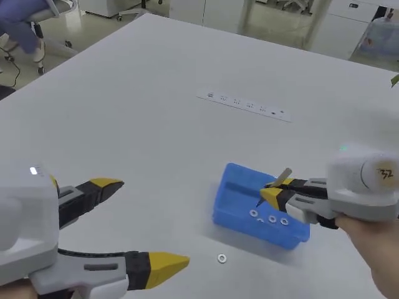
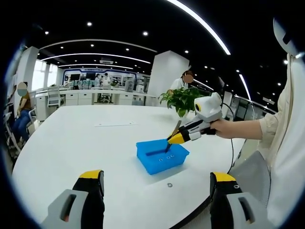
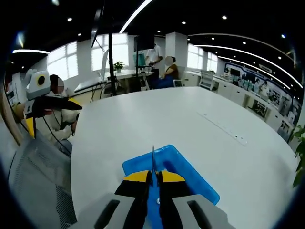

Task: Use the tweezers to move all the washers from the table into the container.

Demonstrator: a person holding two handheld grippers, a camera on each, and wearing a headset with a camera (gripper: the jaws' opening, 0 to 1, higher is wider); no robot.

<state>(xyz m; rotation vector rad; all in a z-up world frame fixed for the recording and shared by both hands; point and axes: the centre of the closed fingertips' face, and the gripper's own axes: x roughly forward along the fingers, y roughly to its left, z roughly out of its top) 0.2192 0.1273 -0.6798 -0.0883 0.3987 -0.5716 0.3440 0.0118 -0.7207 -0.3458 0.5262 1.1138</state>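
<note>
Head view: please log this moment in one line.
right tongs: shut on tweezers over container | left tongs: open | washers: three seen inside | loose washer: on table

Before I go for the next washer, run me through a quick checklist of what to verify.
1. Right gripper shut on tweezers: ok.
2. Tweezers empty of any washer: cannot tell.
3. Container upright, three washers inside: ok.
4. Table cleared: not ok, one loose washer lies near the container.
5. Left gripper open, apart from the container: ok.
</note>
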